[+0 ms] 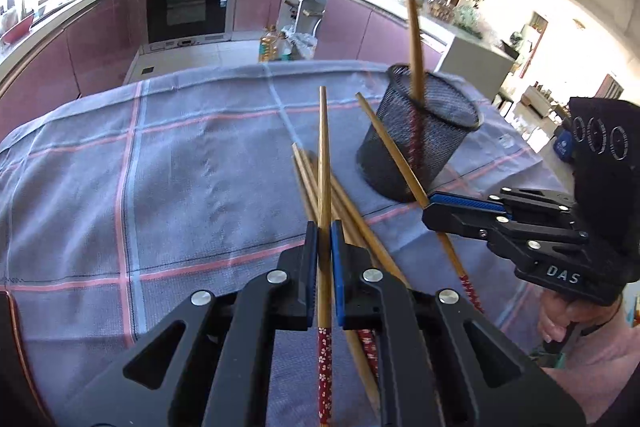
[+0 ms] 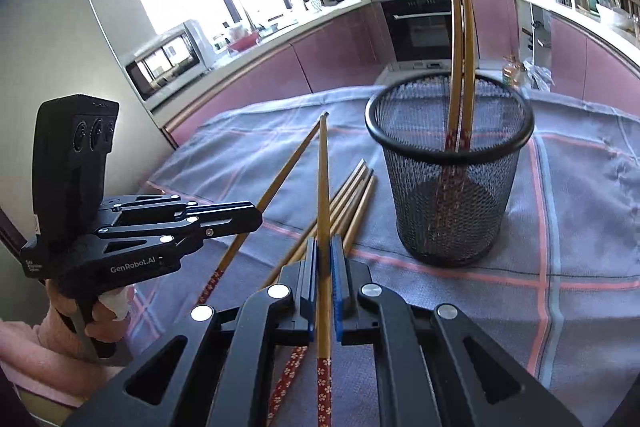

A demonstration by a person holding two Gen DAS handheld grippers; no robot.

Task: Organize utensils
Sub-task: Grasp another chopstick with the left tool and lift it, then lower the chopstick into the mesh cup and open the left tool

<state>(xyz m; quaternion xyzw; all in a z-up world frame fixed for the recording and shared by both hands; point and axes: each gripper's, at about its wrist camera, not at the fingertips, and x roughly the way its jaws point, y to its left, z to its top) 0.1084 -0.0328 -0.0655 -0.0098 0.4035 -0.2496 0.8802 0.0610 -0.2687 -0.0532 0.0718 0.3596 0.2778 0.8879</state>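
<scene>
1. Jaws of my left gripper point(image 1: 324, 239) are closed on one chopstick point(image 1: 324, 187); the blue pads pinch its bare wooden shaft just ahead of the red patterned handle end, and the tip points away from me.
2. Jaws of my right gripper point(image 2: 324, 251) are likewise clamped on a second chopstick point(image 2: 323, 195), again on plain wood just forward of the red wrap.
3. Loose chopsticks point(image 2: 354, 199) lie bunched on the checked cloth point(image 2: 580, 247) covering the counter, between the two grippers and just beside the mesh cup point(image 2: 452, 203).
4. That mesh cup stands upright on the cloth; two chopsticks point(image 2: 460, 39) already lean inside it, handle ends down.
5. Handling, as I judge it: each stick is light, stiff and smooth, so a pinch near one end lets it pivot or slip. A hold nearer mid-shaft should steady it.
6. Risk, as I judge it: the light cup could tip if a long stick knocks its rim; lowering each stick handle-first, near vertical, seems safest.
</scene>
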